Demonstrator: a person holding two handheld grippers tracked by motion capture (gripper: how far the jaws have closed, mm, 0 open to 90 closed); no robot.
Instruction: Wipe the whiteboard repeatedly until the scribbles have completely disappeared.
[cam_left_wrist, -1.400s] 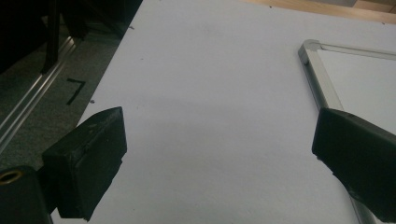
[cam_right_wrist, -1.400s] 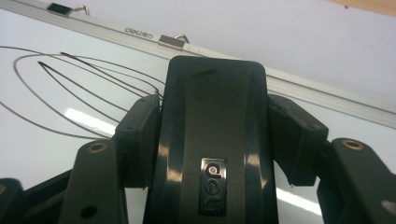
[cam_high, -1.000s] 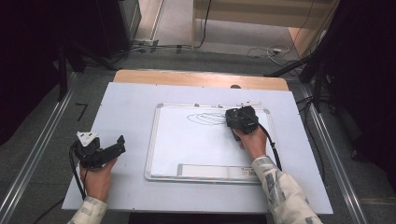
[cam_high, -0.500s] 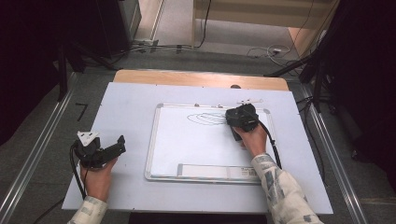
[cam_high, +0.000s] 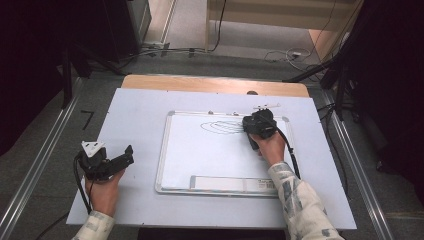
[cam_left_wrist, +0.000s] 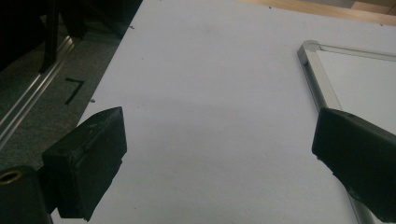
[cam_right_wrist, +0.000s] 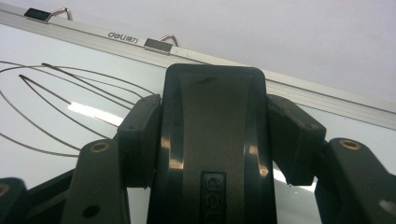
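Eraser (cam_right_wrist: 212, 140) sits pinched in the right gripper (cam_high: 259, 126) near the whiteboard's (cam_high: 200, 165) top edge; left gripper (cam_high: 107, 162), spread, rests beside it.

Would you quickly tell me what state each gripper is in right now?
Left gripper: open, holding nothing.
Right gripper: shut on the black plastic whiteboard eraser.

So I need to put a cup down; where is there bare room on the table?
Bare: the mat between the left gripper and the whiteboard, also beyond it. Crowded: the board's far right corner, where the right gripper holds the eraser.
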